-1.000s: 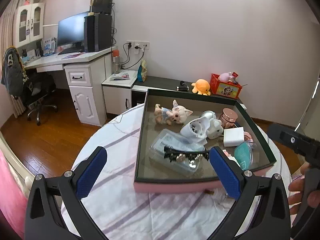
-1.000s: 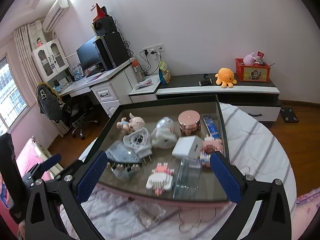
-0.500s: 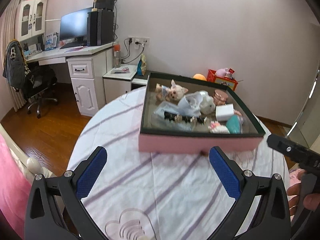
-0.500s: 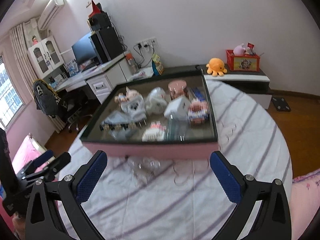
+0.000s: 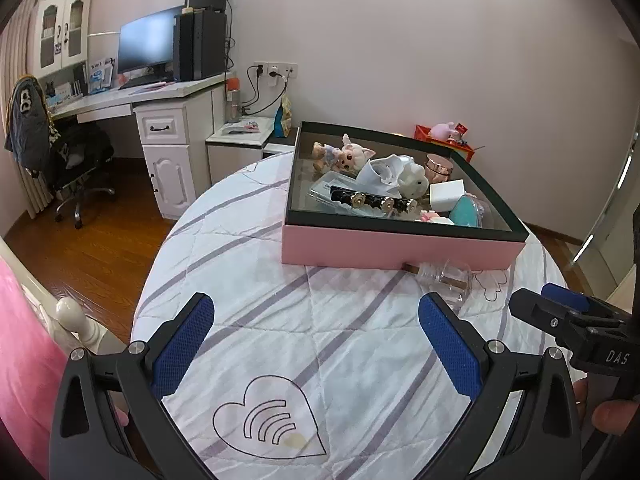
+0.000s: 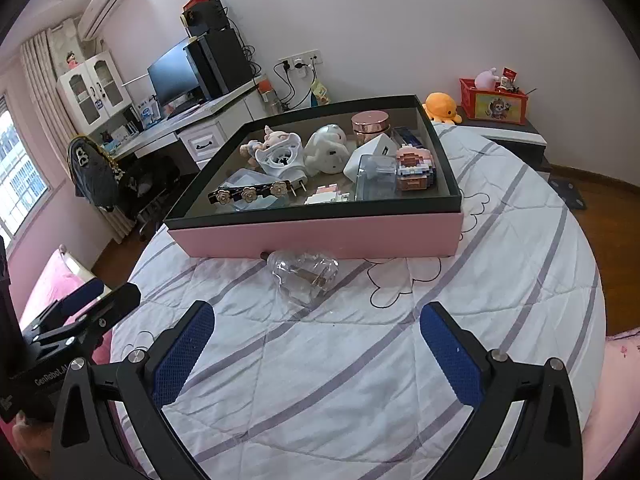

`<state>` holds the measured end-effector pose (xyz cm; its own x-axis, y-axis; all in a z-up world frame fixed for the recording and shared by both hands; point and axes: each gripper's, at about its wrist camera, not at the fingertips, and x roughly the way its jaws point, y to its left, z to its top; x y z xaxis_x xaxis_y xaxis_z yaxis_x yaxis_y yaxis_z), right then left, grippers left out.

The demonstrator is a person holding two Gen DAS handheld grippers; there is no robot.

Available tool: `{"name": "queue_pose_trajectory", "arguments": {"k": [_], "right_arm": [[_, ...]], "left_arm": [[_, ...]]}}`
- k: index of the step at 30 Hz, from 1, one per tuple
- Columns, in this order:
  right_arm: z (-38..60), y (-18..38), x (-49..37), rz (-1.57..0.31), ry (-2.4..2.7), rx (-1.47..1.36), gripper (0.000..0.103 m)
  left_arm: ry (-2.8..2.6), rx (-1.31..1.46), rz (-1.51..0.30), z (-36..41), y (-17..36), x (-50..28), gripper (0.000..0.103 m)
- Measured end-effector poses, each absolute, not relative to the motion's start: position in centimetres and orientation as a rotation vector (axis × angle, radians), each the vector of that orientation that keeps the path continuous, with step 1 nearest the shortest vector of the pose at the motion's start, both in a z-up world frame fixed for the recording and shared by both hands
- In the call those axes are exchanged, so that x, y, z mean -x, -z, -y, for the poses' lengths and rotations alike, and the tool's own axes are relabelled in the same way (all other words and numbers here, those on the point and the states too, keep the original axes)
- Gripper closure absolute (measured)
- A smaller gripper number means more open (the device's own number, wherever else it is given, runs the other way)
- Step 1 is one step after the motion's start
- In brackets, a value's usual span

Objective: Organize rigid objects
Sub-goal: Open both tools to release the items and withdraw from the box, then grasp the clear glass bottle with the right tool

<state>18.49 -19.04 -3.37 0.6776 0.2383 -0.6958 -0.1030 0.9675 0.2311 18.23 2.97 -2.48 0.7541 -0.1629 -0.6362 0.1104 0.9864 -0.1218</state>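
Note:
A pink box with a dark rim stands on the round quilted table and holds several small things: a pig doll, a black flowered hair clip, a white plug, a copper-lidded jar, a white cube. A clear heart-shaped bottle lies on the cloth against the box's front wall. My left gripper is open and empty, well short of the box. My right gripper is open and empty, just short of the bottle.
The table has a white quilt with grey stripes. A desk with a monitor and an office chair stand at the left. A low cabinet with an orange plush and a red crate is behind the table.
Both grippers have pulled back and down from over the box. The box now looks farther off, and the clear bottle in front of it shows plainly.

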Motion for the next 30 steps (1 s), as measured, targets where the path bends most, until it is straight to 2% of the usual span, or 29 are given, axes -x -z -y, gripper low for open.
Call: {"name": "queue_pose_trajectory", "arguments": {"k": [12, 20, 27, 30], "right_arm": [[17.9, 4.1, -20.4, -0.843, -0.181, -0.143, 0.000], [16.0, 5.8, -22.8, -0.908, -0.184, -0.101, 0.000], [14.6, 7.3, -24.6, -0.944, -0.146, -0.080, 0.010], [13.9, 7.8, -24.9, -0.954, -0.139, -0.060, 0.011]], "left_arm": [[0.130, 0.077, -0.678, -3.7, 1.8, -20.6, 0.000], [0.052, 0.076, -0.670, -5.0, 1.4, -25.3, 0.001], [0.044, 0.058, -0.720, -5.2, 2.5, -29.5, 0.019], [0.059, 0.044, -0.769, -5.2, 3.6, -31.5, 0.022]]}}
